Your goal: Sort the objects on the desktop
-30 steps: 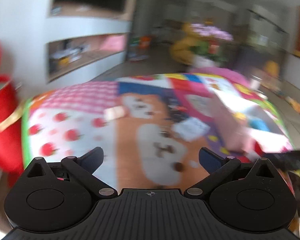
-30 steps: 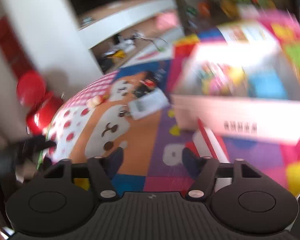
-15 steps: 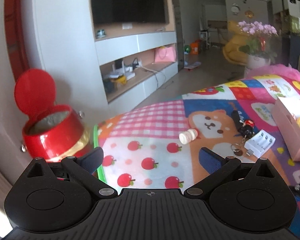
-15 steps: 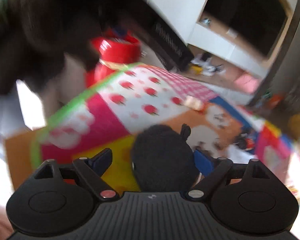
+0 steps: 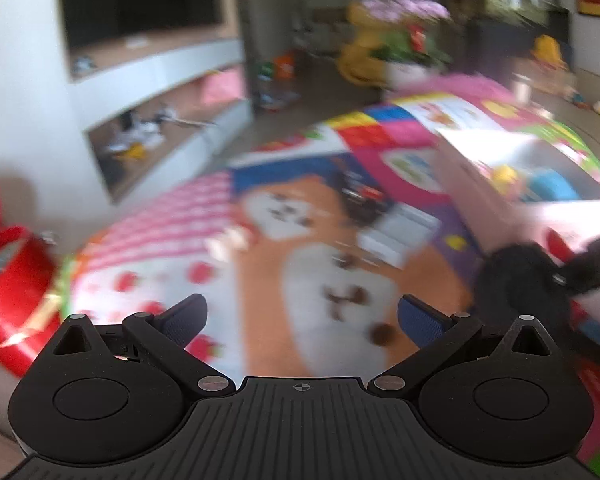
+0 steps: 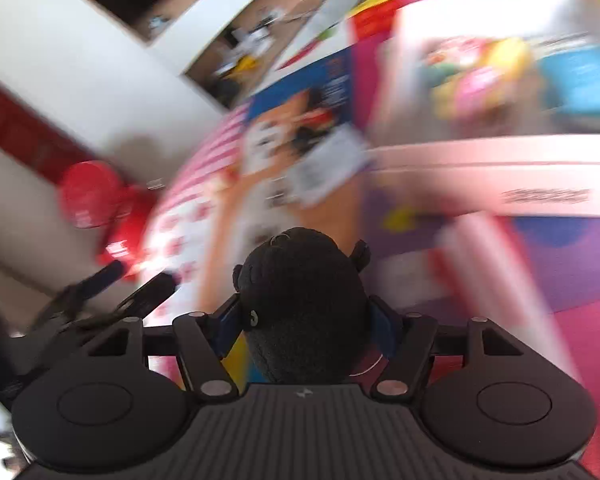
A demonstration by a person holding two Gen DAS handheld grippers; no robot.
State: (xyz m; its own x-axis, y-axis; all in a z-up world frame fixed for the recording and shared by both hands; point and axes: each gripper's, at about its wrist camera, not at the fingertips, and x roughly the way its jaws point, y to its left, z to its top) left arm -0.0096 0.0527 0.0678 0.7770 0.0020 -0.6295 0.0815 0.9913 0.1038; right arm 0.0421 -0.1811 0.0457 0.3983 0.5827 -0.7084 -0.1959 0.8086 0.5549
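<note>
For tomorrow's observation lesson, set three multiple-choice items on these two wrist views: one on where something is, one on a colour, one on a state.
1. Where is the black plush toy?
A. Between the right gripper's fingers
B. Inside the pink box
C. In the red bin

2. What colour is the open bin beside the mat?
A. Blue
B. Red
C. Green

3. What state is the left gripper in?
A. Shut on a bottle
B. Shut on the plush
C. Open, nothing between its fingers

Answers: 1 A, the right wrist view shows the toy filling the gap between the fingers. 2 B, it reads bright red in both views. 3 C, only mat shows between the spread fingers.
</note>
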